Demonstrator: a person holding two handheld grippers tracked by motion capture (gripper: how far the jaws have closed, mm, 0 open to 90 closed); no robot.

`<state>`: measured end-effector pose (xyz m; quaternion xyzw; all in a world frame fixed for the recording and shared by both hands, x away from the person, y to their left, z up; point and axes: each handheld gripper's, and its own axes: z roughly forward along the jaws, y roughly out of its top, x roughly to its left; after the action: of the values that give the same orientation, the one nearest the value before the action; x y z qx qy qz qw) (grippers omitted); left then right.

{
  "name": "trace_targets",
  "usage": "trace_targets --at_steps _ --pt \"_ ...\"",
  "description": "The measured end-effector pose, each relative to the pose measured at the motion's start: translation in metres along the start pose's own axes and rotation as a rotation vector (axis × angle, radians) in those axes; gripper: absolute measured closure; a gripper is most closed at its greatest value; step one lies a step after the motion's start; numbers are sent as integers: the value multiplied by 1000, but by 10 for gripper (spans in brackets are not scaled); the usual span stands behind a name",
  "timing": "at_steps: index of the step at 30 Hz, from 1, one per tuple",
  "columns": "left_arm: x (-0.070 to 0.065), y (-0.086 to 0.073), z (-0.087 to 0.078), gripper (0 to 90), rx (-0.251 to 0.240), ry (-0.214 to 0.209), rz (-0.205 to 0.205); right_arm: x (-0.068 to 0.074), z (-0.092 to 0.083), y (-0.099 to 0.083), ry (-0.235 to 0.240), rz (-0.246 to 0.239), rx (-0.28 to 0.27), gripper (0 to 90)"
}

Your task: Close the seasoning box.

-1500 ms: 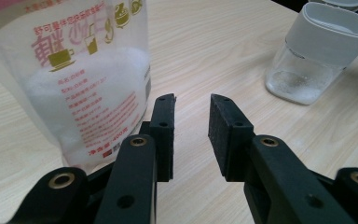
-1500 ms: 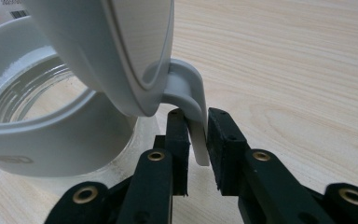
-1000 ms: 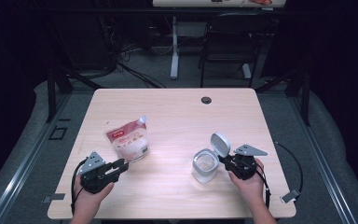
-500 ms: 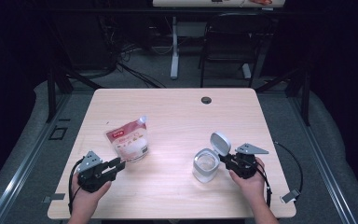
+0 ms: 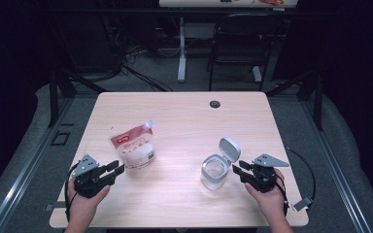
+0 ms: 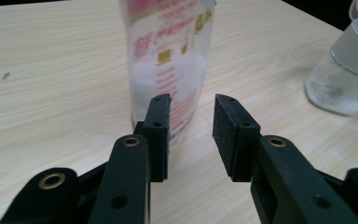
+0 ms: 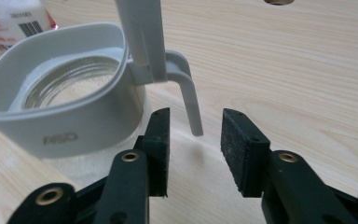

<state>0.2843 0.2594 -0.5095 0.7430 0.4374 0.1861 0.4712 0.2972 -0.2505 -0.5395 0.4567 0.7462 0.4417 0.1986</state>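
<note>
A white and red stand-up pouch (image 5: 133,145) (image 6: 168,60) stands left of centre on the wooden table (image 5: 184,121). My left gripper (image 5: 118,167) (image 6: 192,105) points at its base from just short of it. Its jaws have just been opening and nothing is between them. A glass jar (image 5: 213,172) (image 7: 65,107) with a grey flip lid (image 5: 229,148) standing up sits on the right. My right gripper (image 5: 237,166) (image 7: 196,116) is close beside it, jaws just opened. The lid's thin tab (image 7: 189,98) hangs at the gap, and the pads do not press on it.
A round cable hole (image 5: 215,104) lies near the table's far edge. Beyond the table stand a chair (image 5: 235,53) and a desk leg (image 5: 181,48) on a dark floor. The person's hands (image 5: 272,201) rest near the front edge.
Both hands stay about where they were. The right gripper's jaws stand wider beside the jar. Pouch and jar have not moved.
</note>
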Motion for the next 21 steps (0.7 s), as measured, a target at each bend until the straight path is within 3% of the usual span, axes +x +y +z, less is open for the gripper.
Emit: trace_targets --at_steps 8,13,15,21 --pt "10 2 -5 643 -10 32 -26 3 -15 1 -14 -6 -46 506" --pt "13 3 -7 615 -16 50 -28 4 -17 1 -17 -25 -62 505" --pt "15 3 -7 602 -16 53 -30 4 -17 1 10 -34 -60 516" --pt "19 6 -6 601 -16 57 -39 5 -17 -2 22 -45 -79 504"
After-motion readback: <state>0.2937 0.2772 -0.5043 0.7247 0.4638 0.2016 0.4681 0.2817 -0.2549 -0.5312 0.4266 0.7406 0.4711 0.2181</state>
